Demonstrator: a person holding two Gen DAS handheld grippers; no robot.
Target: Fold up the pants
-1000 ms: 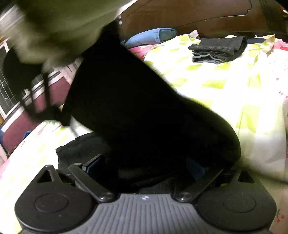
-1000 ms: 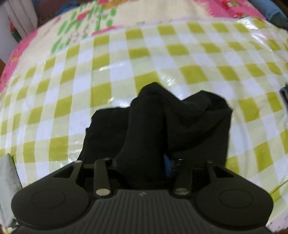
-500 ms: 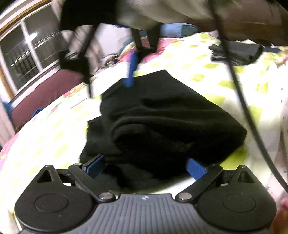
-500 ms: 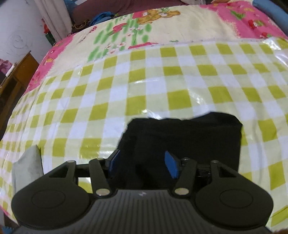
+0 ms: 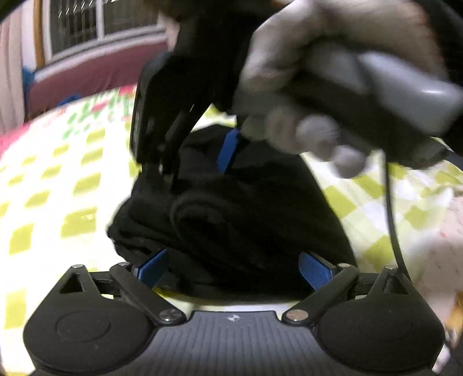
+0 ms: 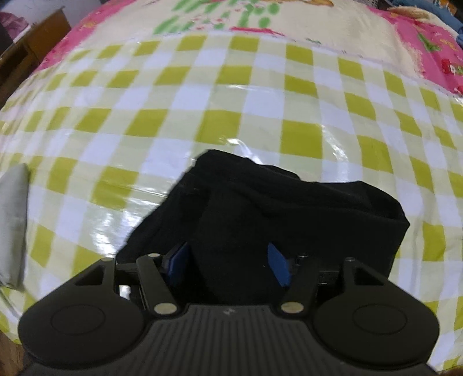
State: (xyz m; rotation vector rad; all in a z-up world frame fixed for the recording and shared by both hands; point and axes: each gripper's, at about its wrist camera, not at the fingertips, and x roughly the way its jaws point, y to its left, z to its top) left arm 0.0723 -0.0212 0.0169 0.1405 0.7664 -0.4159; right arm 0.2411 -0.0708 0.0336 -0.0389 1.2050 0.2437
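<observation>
The bed fills both views, covered by a glossy sheet checked in yellow-green, pale green and white, with glare streaks on its slick surface. Beyond the checks, at the bed's far side in the right wrist view, lies a cream and pink print with green shapes.

The pants sit on the checked sheet near the middle of the bed: a soft, matte black bundle, folded into a thick, rounded stack with layered edges showing at its near side in the left wrist view. One raised fold stands up toward the right camera.

The right gripper is at the bundle's near edge. Its blue pads stand a moderate way apart with that raised fold of pants between them; whether they press the cloth cannot be told.

The left gripper is at the opposite side of the bundle, its blue pads spread wide, flanking the bundle's edge without closing on it. In its view a hand, blurred, grips the grey handle of the right gripper above the pants, and a dark cable hangs down from it.

A grey folded cloth lies at the bed's left edge in the right wrist view. A window shows past the bed.
</observation>
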